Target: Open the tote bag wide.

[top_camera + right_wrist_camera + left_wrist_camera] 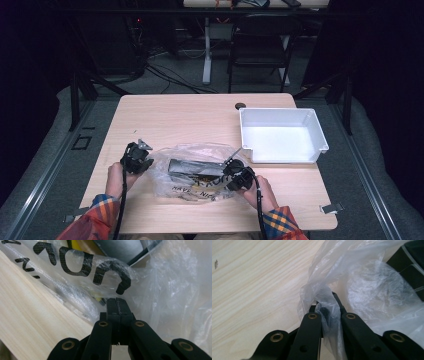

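Observation:
A clear plastic bag [195, 172] with black lettering lies crumpled at the table's near middle. Inside it sits a dark box [192, 166]. My left gripper [149, 162] is at the bag's left end. In the left gripper view the gripper [325, 305] is shut, with a bunched fold of the bag [367, 290] pinched between its jaws and the dark box [409, 262] beyond. My right gripper [228, 171] is at the bag's right end. In its own view the gripper [117, 302] is shut, its tips against the printed film of the bag [160, 290].
An empty white bin [280, 116] stands on the wooden table [175, 115] at the right, just beyond the bag. A small black round cap [240, 105] lies near the far edge. A metal clip [331, 208] sits at the near right corner. A chair [260, 50] stands behind the table.

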Demonstrator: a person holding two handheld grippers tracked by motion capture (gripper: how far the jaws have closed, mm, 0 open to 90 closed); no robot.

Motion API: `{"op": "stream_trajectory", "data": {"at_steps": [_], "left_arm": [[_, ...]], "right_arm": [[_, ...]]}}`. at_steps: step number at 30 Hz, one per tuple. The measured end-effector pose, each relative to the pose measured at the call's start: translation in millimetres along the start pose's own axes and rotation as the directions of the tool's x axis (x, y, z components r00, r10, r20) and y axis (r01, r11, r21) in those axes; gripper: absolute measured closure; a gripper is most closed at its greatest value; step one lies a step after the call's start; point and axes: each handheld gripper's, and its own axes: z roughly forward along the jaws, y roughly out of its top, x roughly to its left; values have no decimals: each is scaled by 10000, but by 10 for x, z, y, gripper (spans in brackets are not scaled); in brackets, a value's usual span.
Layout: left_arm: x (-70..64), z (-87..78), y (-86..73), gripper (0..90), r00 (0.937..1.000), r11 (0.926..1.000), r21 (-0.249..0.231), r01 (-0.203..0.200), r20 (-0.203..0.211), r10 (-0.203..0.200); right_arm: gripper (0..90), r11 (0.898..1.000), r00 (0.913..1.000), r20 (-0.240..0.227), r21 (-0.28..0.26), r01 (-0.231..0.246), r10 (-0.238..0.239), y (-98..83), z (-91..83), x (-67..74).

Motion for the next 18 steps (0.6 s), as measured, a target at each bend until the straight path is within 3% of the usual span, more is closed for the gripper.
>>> {"op": "stream_trajectory", "data": {"at_steps": [5,9,10,13,14,16,18], "left_arm": [[78,-2,-33,898,9999,9995,293,129,-73,-127],[74,-1,-30,890,9997,9991,416,66,222,-75],[78,-18,-28,860,9994,9994,328,113,326,-123],[100,-134,-11,739,9951,9996,-49,280,947,-274],[107,-183,-7,714,9924,9995,-169,276,1205,-254],[99,-273,-3,628,9900,9987,-395,316,1384,-258],[86,-343,2,581,9885,9979,-563,329,1492,-242]], "right_arm": [[900,9999,9995,-289,48,155,-154,3,5,34],[896,9989,9988,-400,375,291,-276,7,-1,18],[847,9997,9993,-345,195,162,-155,-1,7,32],[675,9979,9955,-694,-54,649,-652,-1,-82,47],[661,9971,9948,-693,-228,728,-742,2,-128,61],[577,9935,9905,-941,-637,947,-1005,9,-245,93],[547,9896,9870,-1091,-947,1081,-1182,17,-352,126]]}}
